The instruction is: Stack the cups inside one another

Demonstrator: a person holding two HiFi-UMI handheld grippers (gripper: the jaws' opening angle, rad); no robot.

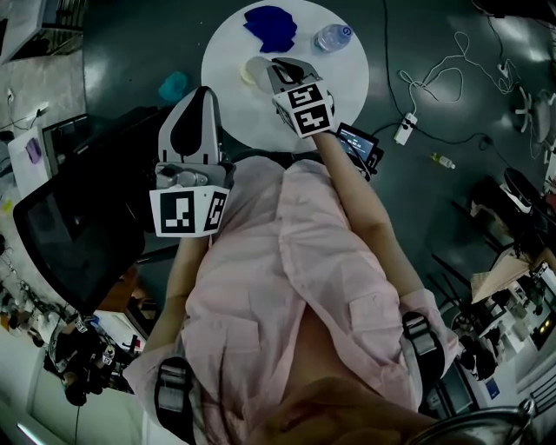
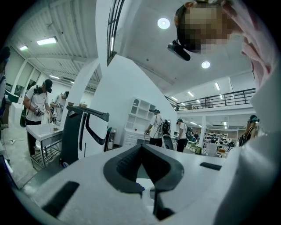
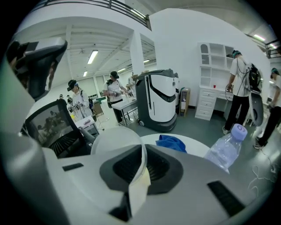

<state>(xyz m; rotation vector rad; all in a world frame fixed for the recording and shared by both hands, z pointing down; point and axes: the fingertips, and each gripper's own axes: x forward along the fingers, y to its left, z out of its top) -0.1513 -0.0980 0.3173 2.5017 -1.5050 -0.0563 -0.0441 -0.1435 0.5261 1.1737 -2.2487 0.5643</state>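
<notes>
**Rim pinch on cup: slip risk**

The right gripper (image 3: 142, 151) has its jaws clamped on the thin wall of the pale cup (image 3: 115, 141) at the rim. The cup sits at 9 o'clock on the round table (image 1: 347, 87). The left gripper (image 2: 141, 147) has its jaws pressed together on nothing, off the table. We judge that this one-sided pinch could let the cup pivot or buckle during nesting. The blue cloth (image 1: 271, 26) lies at 12 o'clock.

On the round table (image 1: 228, 48) the cloth (image 1: 271, 26) lies at the far edge, and the bottle (image 1: 333, 37) lies just right of it, near the same edge. The cup (image 1: 253, 69) is over the table's left part, nearer than the cloth, at the tip of the right gripper (image 1: 281, 66), which reaches in from the near edge. Off the table, beside its left edge, is a small object (image 1: 173, 85) — possibly another cup — and the left gripper (image 1: 202, 92) is just nearer than it.
</notes>
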